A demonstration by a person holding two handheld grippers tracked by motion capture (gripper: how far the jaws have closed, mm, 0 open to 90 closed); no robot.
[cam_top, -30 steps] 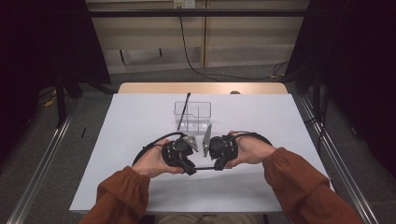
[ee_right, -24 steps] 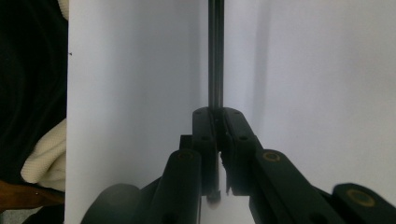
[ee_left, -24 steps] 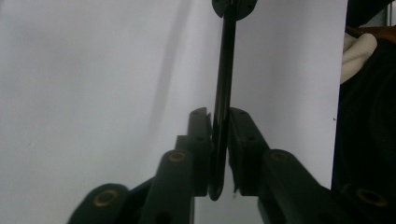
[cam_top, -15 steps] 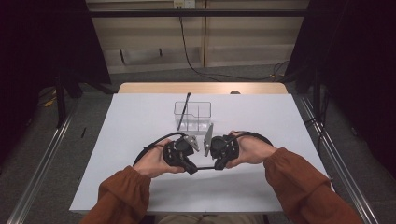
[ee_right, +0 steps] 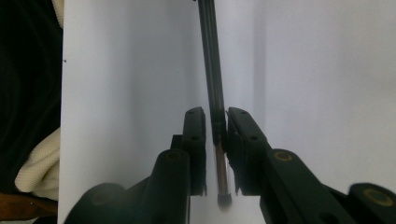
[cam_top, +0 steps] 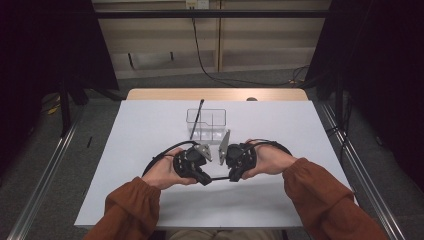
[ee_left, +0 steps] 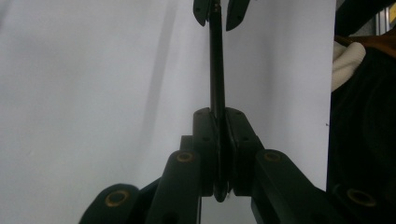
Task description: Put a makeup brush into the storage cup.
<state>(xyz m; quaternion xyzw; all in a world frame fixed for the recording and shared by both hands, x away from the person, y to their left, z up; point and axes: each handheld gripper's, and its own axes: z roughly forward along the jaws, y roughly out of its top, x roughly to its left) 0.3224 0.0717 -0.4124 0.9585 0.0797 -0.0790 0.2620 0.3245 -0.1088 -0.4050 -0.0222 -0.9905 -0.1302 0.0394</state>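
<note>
Spanning the gap between the two hands, a thin black rod (cam_top: pixel 219 178) is seen lying left to right, just above the near middle of the white table (cam_top: pixel 140 135). Its left end is clamped by the left gripper (ee_left: pixel 220 116), whose jaws are pressed fully onto it. Its right end runs between the jaws of the right gripper (ee_right: pixel 215 114), which have just been opening; a thin gap can be made out on each side of the rod, so that end is judged no longer gripped. The rod's long axis is lined up with both pairs of jaws, tip to tip, so both hands are equally near it and the load is taken by the left.

Beyond the hands, towards the far middle, a clear box (cam_top: pixel 212 120) is set with a second dark stick (cam_top: pixel 197 119) leaning in it. The table is flanked by dark curtains, with grey floor around it.
</note>
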